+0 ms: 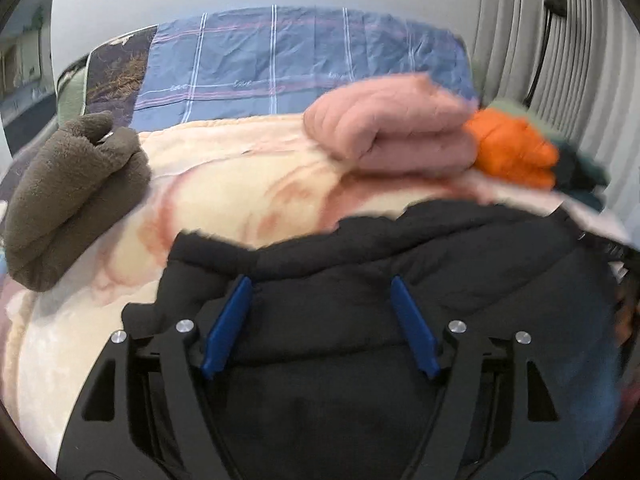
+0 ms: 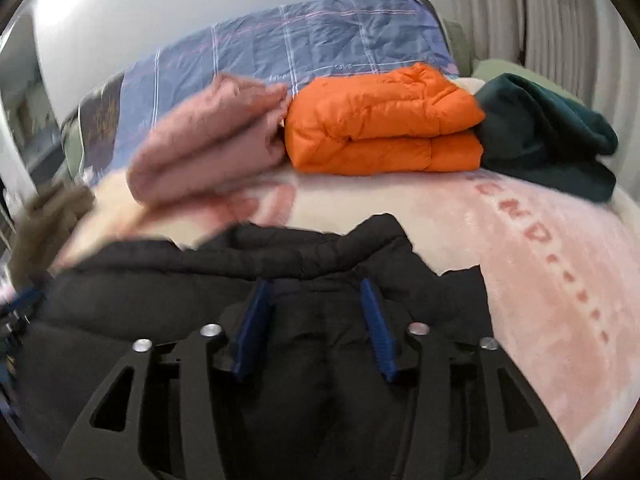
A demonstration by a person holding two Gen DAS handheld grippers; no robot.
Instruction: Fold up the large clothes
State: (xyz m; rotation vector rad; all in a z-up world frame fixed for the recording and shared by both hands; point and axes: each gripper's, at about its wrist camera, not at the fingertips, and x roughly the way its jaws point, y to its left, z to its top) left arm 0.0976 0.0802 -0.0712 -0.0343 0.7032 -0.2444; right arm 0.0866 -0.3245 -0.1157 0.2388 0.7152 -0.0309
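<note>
A black padded jacket (image 1: 400,264) lies on the pink and cream blanket (image 1: 224,184) of a bed; it also shows in the right wrist view (image 2: 168,280). My left gripper (image 1: 320,292) is open, its blue fingers (image 1: 228,328) spread over the jacket's left part. My right gripper (image 2: 316,296) is open, its blue fingers (image 2: 376,328) spread over the jacket's right part near its edge. Whether the fingertips press into the cloth I cannot tell. The frames are blurred.
Folded garments lie at the back of the bed: a pink one (image 2: 208,140), an orange one (image 2: 384,124), a dark green one (image 2: 548,128). A brown fleece (image 1: 72,188) lies at the left. A blue checked quilt (image 1: 304,56) lies behind. The blanket (image 2: 540,264) continues right.
</note>
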